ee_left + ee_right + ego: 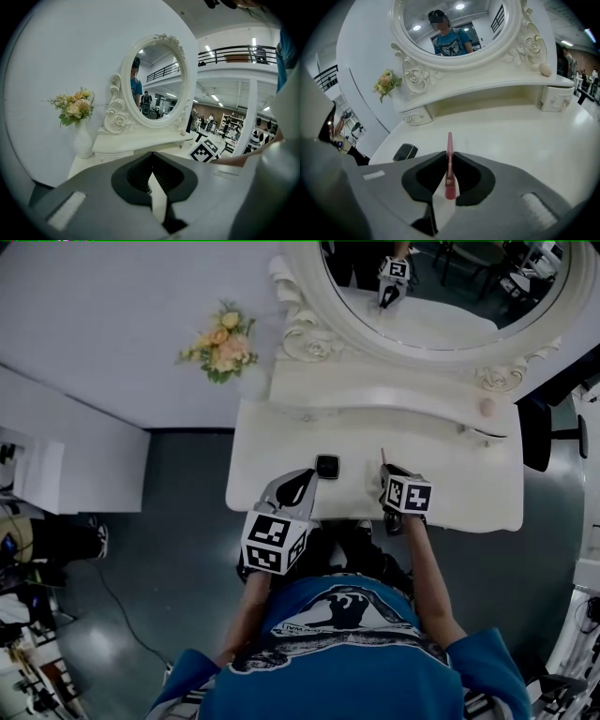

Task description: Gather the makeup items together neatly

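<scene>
Grips pink makeup pencil in right claw, tip poking forward past jaws. Shows left claw closed, nothing between jaws. Black compact flat on white counter, ahead-left of right claw, near left claw's tip. Farther ahead-right, beige egg-shaped sponge on shelf. Beyond, oval mirror; flowers far left.

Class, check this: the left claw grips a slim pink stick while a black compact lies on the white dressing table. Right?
No: the right claw grips the slim pink stick, as the right gripper view shows. The black compact does lie on the white dressing table.
</scene>
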Available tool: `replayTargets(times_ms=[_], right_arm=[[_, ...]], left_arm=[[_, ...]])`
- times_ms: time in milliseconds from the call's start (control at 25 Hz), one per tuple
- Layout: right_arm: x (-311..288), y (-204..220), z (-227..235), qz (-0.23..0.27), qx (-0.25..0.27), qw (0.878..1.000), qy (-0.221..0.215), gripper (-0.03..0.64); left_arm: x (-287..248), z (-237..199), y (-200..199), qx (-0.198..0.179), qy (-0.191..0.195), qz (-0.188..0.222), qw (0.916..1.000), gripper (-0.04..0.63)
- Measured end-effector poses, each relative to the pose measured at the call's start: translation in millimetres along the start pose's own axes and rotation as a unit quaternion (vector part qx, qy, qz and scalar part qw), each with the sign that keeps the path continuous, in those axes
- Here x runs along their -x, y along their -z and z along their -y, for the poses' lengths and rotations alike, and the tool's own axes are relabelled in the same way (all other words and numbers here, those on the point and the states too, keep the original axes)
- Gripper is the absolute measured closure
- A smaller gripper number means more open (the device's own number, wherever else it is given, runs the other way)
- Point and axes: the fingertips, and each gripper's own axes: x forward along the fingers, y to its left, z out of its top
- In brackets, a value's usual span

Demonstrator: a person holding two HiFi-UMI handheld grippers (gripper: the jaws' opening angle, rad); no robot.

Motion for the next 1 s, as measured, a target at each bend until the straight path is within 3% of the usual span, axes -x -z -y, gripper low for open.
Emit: replayTargets(times_ms=[560, 1000], right_arm=[[-34.2, 14.8, -19.2, -0.011, -0.051, 0.998, 0.045, 0.566], [-34.9, 18.2, -18.6, 0.013, -0.009, 0.996, 0.092, 0.563]], left_arm=[[17.2, -25.7, 3.3, -0.009, 0.022, 0.004, 0.9997, 0.577], [19.0, -32.5, 4.2, -0.016, 0.044, 0.006, 0.9989, 0.577]])
